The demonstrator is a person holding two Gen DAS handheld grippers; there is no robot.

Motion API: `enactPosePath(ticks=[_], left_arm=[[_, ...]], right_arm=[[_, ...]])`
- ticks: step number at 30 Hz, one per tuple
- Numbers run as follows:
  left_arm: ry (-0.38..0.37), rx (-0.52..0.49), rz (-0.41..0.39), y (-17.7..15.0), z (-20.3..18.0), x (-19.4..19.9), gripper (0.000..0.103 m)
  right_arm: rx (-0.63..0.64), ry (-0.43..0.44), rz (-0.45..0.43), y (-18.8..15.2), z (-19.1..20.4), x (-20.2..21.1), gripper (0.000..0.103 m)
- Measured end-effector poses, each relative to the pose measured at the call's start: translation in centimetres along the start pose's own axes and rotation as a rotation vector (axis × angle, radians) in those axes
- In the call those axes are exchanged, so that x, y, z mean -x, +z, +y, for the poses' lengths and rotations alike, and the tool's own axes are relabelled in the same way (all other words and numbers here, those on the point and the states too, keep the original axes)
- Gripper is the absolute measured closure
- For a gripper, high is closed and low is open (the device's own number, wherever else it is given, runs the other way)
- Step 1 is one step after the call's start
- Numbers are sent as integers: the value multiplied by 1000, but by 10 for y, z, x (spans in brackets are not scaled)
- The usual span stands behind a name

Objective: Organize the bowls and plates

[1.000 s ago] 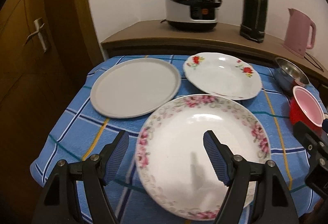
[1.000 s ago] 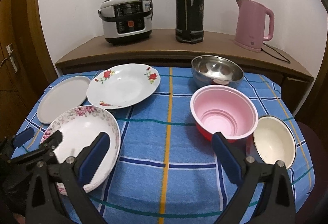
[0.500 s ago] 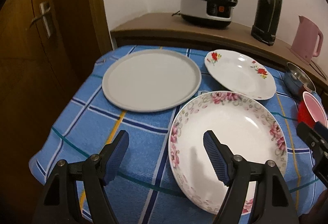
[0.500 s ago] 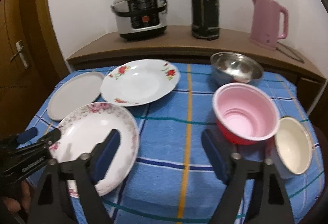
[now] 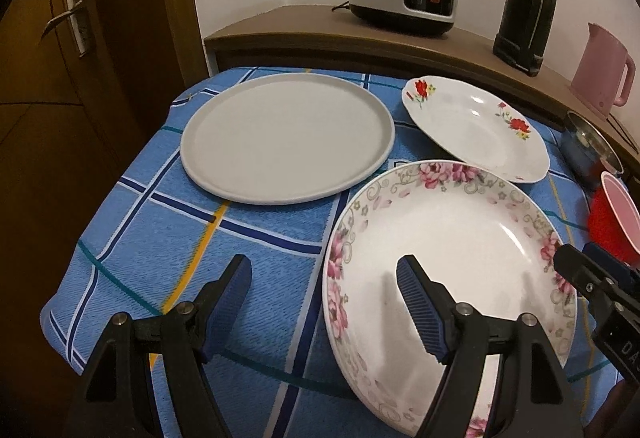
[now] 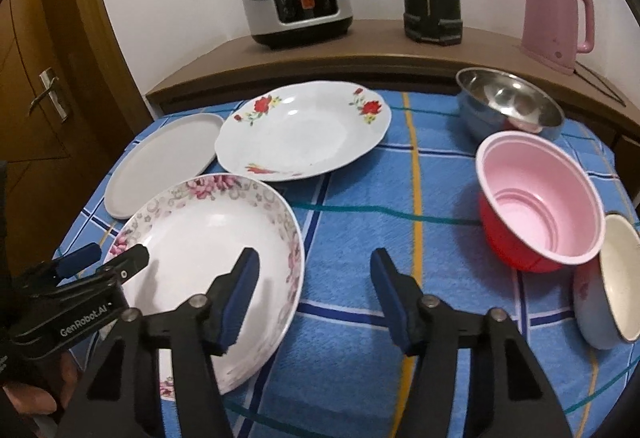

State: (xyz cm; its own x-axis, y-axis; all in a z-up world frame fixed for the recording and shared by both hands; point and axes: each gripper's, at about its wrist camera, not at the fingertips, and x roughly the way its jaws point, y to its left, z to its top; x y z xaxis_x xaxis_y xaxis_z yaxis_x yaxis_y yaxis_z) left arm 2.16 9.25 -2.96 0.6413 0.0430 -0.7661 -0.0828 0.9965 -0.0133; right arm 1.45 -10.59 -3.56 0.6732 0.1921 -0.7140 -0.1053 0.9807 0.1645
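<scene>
Over the near left corner of the blue checked table point(image 6: 360, 197), the pink-flowered plate point(image 5: 440, 258) is being straddled at its left rim by the parted fingers of the left gripper point(image 5: 324, 298), nothing being gripped. Its right rim is being approached by the right gripper point(image 6: 314, 294), whose jaws are closing on empty air above the cloth. Along the far edge, a grey plate point(image 5: 286, 135), a red-flowered plate point(image 6: 304, 131) and a steel bowl point(image 6: 508, 101) are being left untouched, a pink-lined red bowl point(image 6: 540, 197) and a cream bowl point(image 6: 618, 278) sitting along the right edge.

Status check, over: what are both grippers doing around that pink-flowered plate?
Left gripper open, straddling pink-flowered plate left rim. Right gripper closing, straddling its right rim, no grip yet. Grey plate and red-flowered plate close behind; nothing blocking.
</scene>
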Motion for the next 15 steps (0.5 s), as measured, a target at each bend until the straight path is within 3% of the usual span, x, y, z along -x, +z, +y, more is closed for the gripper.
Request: enactPosePath(ticks=[5,9,15], left_arm=[[4,-4,8,1,-2,-6,26],[7,-9,11,1,-2,-9,26],[15,-17,11,0,-3,-12,26]], right_arm=[[-16,35,30,0,-2,-12,50],[-17,47,45,1,-3,-19,61],[-22,64,64,-1,-2,-26,67]])
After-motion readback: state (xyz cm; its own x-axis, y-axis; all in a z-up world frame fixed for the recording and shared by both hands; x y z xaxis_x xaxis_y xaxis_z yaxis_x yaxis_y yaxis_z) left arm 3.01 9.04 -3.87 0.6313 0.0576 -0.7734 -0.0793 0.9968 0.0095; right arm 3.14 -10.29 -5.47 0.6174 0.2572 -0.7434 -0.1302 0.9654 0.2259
